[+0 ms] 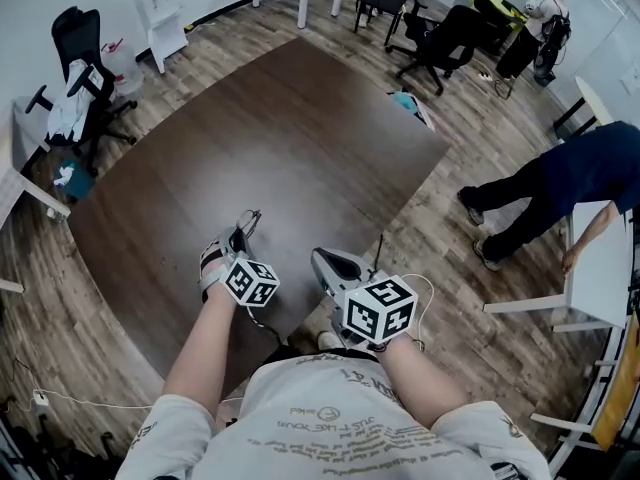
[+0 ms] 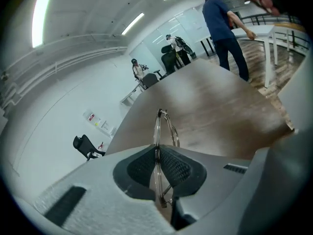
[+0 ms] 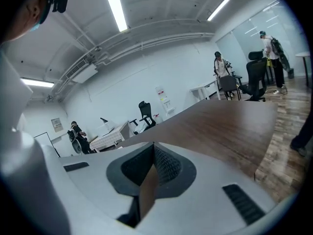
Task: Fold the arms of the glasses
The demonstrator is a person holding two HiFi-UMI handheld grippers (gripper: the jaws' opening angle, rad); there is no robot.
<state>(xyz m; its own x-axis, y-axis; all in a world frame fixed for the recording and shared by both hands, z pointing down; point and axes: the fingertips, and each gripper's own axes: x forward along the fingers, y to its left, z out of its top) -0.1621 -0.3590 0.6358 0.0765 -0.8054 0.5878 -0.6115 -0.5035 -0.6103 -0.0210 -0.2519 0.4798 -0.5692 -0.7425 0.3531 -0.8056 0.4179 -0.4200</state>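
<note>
The glasses (image 1: 247,226) are thin wire-framed and stick out ahead of my left gripper (image 1: 235,240), low over the near part of the dark brown table (image 1: 300,148). In the left gripper view the glasses (image 2: 165,126) appear edge-on, clamped between the dark ribbed pads (image 2: 176,168) of the left gripper (image 2: 157,153), with the table (image 2: 220,111) beyond. How the arms lie I cannot tell. My right gripper (image 1: 325,266) hovers by the table's near edge, just right of the left one. In its own view the right gripper (image 3: 152,168) is shut with nothing in it, above the table (image 3: 220,126).
A small blue object (image 1: 405,101) lies at the table's far right edge. Black office chairs (image 1: 440,38) stand beyond the table, another chair (image 1: 80,58) at the far left. A person (image 1: 560,183) bends over a white table (image 1: 600,268) at the right. A white shelf unit (image 1: 160,13) stands far left.
</note>
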